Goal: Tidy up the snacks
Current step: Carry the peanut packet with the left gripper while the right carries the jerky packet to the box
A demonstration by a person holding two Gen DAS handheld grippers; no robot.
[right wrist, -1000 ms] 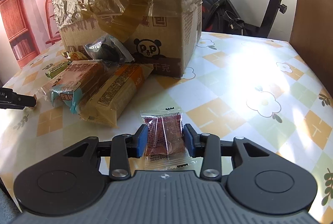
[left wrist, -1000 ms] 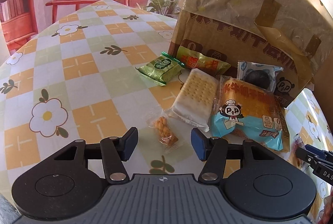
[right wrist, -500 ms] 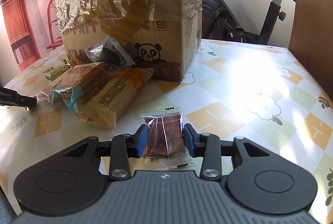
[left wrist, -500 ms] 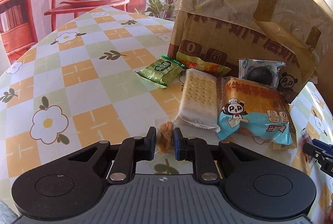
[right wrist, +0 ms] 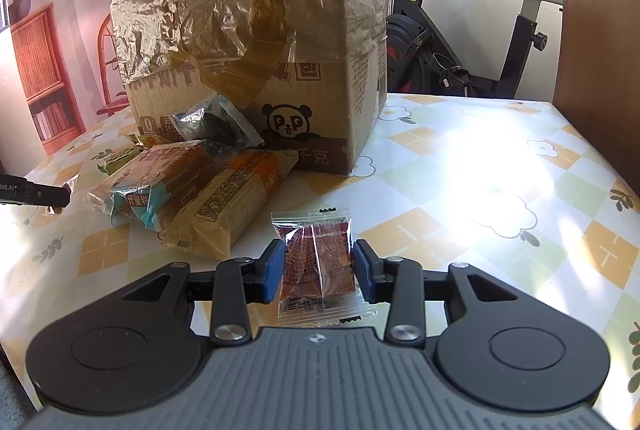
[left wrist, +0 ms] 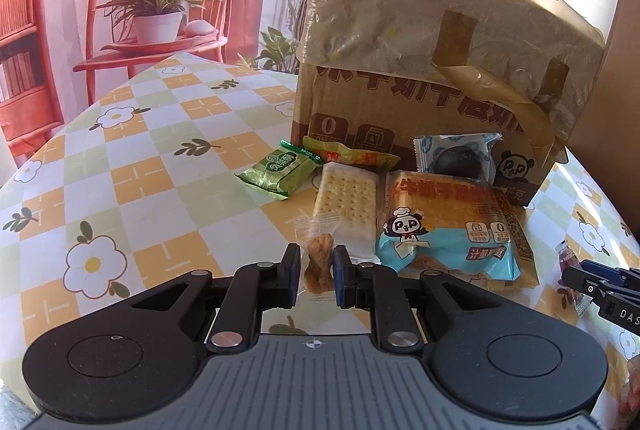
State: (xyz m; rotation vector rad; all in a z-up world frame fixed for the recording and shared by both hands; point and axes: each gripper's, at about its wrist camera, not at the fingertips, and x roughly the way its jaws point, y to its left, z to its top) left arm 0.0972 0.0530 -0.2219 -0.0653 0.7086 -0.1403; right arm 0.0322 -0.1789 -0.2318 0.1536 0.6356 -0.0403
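My left gripper (left wrist: pixel 316 270) has its blue-padded fingers (left wrist: pixel 291 268) pressed in on a small clear packet of golden fried snack (left wrist: pixel 319 258), which stands upright between them with its crimped top poking above the pads. My right gripper (right wrist: pixel 319 270) is likewise clamped on a clear packet of dark red snack (right wrist: pixel 318 262), the pads touching both sides of the wrapper.

On the worktop (left wrist: pixel 132 190), covered in a checked cloth with flowers, the remaining snacks lie in a cluster against the front of a cardboard box (left wrist: pixel 420 102) that is wrapped on top in crinkled plastic film. From the left wrist view I see a green packet (left wrist: pixel 280 172) at the left of the cluster, a yellow-and-red packet (left wrist: pixel 352 158) touching the box behind it, a cracker pack (left wrist: pixel 348 204) just beyond the packet I hold, and a blue-and-orange panda pack (left wrist: pixel 444 230) beside the crackers. A dark round biscuit in a clear wrapper (left wrist: pixel 458 160) leans on the box behind the panda pack. From the right wrist view a tan pack (right wrist: pixel 232 206) lies beside the panda pack, near my held red packet.

An exercise bike (right wrist: pixel 460 42) stands beyond the worktop.
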